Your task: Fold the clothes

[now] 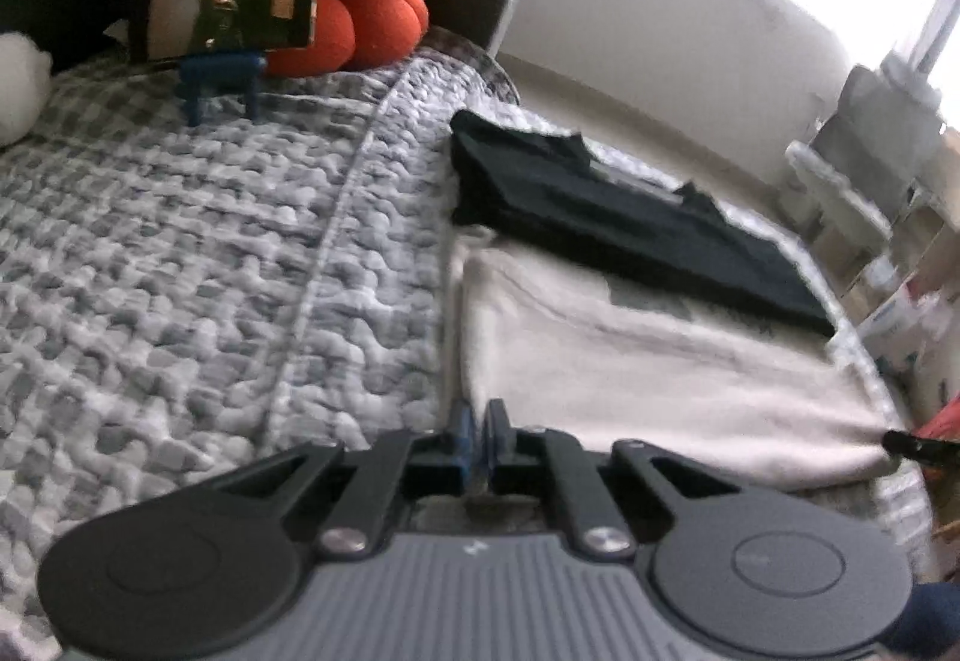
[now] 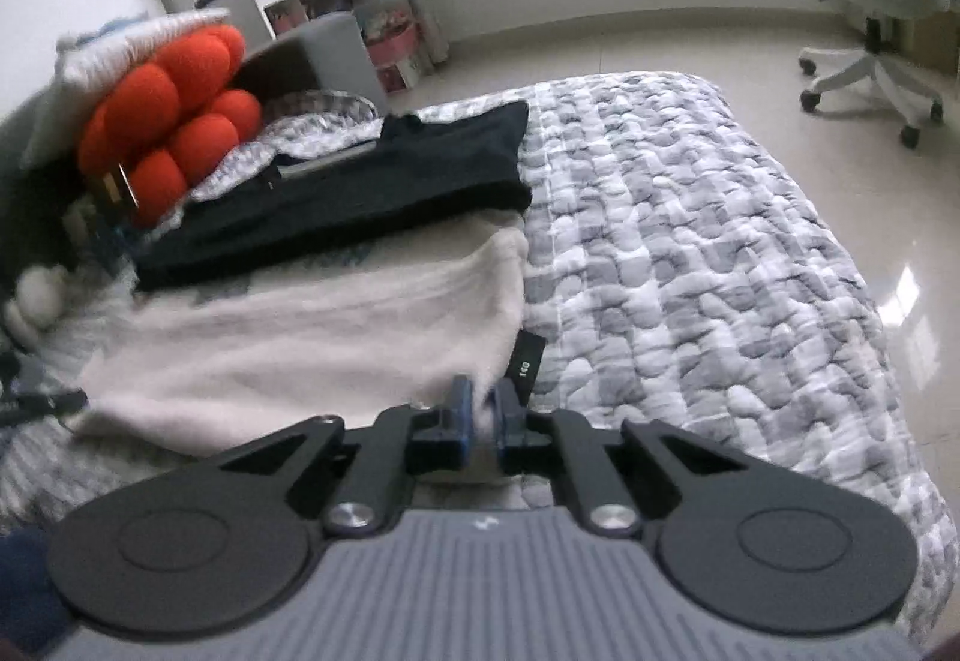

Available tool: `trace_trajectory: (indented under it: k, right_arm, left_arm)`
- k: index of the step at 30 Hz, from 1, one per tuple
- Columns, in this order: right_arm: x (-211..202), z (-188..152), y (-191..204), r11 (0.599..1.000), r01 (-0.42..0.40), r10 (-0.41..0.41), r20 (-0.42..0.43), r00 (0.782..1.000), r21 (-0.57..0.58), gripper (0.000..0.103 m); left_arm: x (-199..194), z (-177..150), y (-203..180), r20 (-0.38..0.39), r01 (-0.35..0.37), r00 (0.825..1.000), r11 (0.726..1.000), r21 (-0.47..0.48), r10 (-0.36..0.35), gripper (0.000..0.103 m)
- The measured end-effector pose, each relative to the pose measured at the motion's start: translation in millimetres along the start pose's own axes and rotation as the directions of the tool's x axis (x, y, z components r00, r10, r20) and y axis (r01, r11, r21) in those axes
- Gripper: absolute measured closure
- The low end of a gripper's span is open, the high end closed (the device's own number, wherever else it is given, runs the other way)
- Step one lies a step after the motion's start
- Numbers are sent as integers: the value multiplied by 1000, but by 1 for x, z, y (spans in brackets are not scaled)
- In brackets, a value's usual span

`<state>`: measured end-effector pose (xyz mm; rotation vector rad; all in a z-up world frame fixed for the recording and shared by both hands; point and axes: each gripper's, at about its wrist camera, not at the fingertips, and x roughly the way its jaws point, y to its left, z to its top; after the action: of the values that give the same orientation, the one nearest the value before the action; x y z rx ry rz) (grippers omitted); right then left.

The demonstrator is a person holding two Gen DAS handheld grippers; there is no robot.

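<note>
Left wrist view: our left gripper (image 1: pixel 479 424) pinches one near corner of the cream garment (image 1: pixel 648 361), its fingers pressed together on the cloth. In the right wrist view our right gripper (image 2: pixel 480 409) clamps the other near corner, beside the black size tag (image 2: pixel 524 361). We hold both corners so the hem stays taut and level, ready, we judge, to carry it over for a fold. The garment lies flat on the quilt (image 2: pixel 690 253), toward the bed's head end, with a dark folded garment (image 2: pixel 360 187) resting across its far edge, probably set aside as finished.
</note>
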<state>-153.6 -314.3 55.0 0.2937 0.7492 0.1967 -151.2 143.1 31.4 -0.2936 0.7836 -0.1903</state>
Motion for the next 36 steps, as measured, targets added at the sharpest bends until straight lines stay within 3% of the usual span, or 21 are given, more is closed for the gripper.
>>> trace_trajectory:
  k: [4,9,12,14,18,19,20,25,27,28,29,36]
  right_arm:
    - [-15,7,-2,1000,-27,27,-8,1000,-10,95]
    - [-2,-2,-6,999,13,-15,-75,997,-38,95]
    - [10,-13,0,993,31,-41,-88,995,-116,93]
    - [8,-12,2,991,24,-35,-77,996,-131,88]
    - [2,2,-1,991,19,-23,-24,999,-129,79]
    - [0,7,-3,992,22,-23,-5,1000,-126,67]
    - [1,13,-4,993,17,-16,11,1000,-120,63]
    - [24,31,0,988,-6,9,19,1000,-154,63]
    - [36,31,4,982,-4,6,9,1000,-191,65]
    - [43,31,6,978,10,-10,1,1000,-208,81]
    - [47,30,7,976,23,-24,-3,1000,-218,97]
    - [27,30,-2,990,-27,40,93,995,-137,96]
  left_arm:
    - [-6,-3,0,-8,8,1000,1000,11,-8,99]
    - [1,-14,-3,-21,-30,999,998,59,31,98]
    - [2,-16,-8,-16,-49,999,992,114,51,97]
    - [2,-14,-9,-26,-52,998,989,142,56,91]
    - [-6,5,-11,4,-58,998,982,181,58,90]
    - [-8,11,-13,22,-63,998,980,190,59,90]
    - [-8,17,-15,38,-68,997,978,197,62,87]
    - [22,35,-30,32,-59,998,969,238,53,82]
    - [37,34,-33,26,-79,997,962,262,75,82]
    - [43,33,-33,25,-89,996,959,269,85,84]
    - [48,32,-33,25,-98,995,958,271,95,93]
    - [27,30,-10,74,-46,997,990,136,36,97]
